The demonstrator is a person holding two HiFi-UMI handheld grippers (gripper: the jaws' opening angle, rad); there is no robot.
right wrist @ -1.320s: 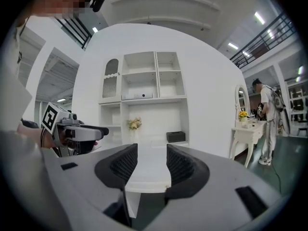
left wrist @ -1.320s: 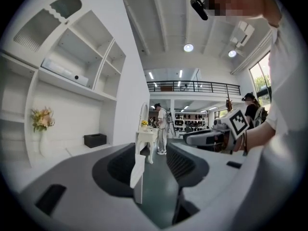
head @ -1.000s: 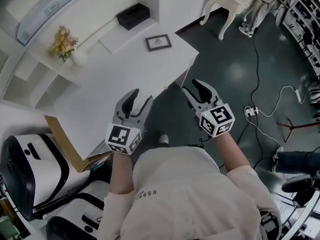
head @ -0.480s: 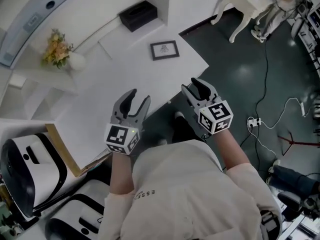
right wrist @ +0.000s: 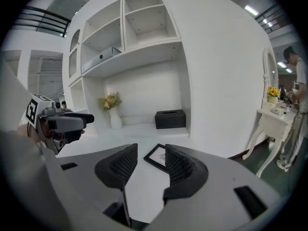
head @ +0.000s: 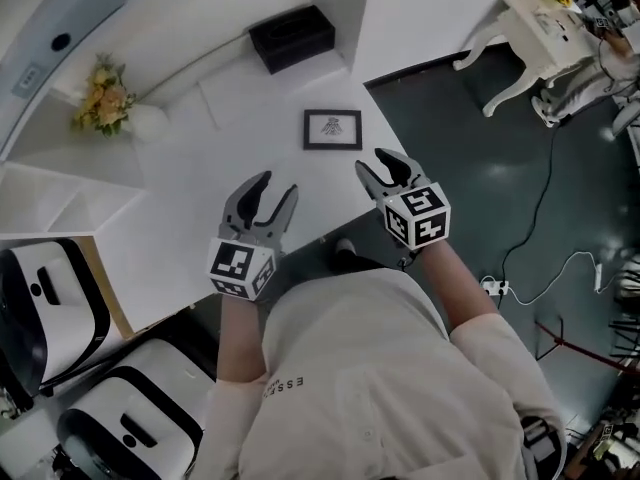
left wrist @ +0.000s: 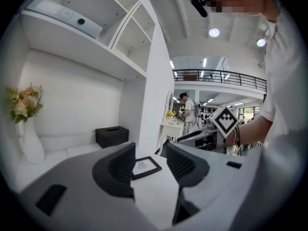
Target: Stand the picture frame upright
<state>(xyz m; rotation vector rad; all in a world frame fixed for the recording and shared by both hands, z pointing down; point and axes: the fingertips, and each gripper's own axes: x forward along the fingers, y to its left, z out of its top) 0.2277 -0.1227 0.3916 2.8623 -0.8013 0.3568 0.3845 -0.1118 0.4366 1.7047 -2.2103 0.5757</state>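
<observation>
Small black-rimmed rectangular picture frame [head: 332, 128] lies flat on white tabletop [head: 190, 193] near its edge. Probably light, stiff, glass fragile; grip opposite rims. Left gripper [head: 276, 186], right gripper [head: 378, 163] - jaws wide apart, empty, short of frame.

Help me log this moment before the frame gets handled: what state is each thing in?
picture frame: lying flat, face up on the white table, untouched.
left hand-held gripper: open, empty, short of the frame.
right hand-held gripper: open, empty, short of the frame.
black tissue box: upright, slot on top.
vase: upright, holding flowers.
</observation>
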